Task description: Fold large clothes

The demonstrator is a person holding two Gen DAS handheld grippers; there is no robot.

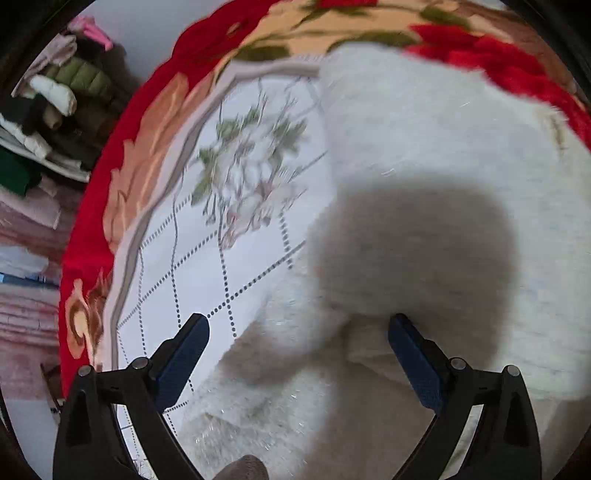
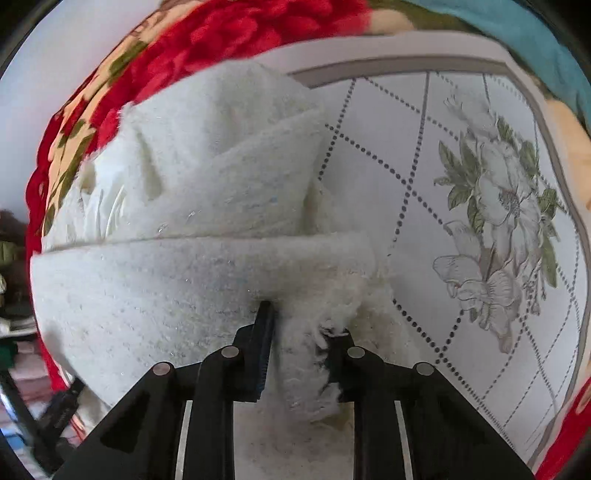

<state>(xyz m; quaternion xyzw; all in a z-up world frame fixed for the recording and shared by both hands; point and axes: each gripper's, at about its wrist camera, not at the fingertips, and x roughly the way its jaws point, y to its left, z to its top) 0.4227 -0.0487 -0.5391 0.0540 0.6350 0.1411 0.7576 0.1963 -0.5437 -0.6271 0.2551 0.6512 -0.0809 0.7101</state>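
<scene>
A fluffy white garment (image 1: 436, 147) lies on a white floral sheet (image 1: 236, 173). In the left wrist view my left gripper (image 1: 299, 325) is open and empty, its blue-padded fingers (image 1: 181, 358) spread above the garment's near edge. In the right wrist view the same white garment (image 2: 184, 206) lies folded in layers. My right gripper (image 2: 301, 332) is shut on a bunched part of the garment's edge; its right finger is mostly hidden by fleece.
A red floral blanket (image 1: 125, 147) lies under the sheet and rims it; it also shows in the right wrist view (image 2: 229, 33). A pile of folded clothes (image 1: 62, 96) sits far left off the bed. The floral sheet (image 2: 480, 206) spreads to the right.
</scene>
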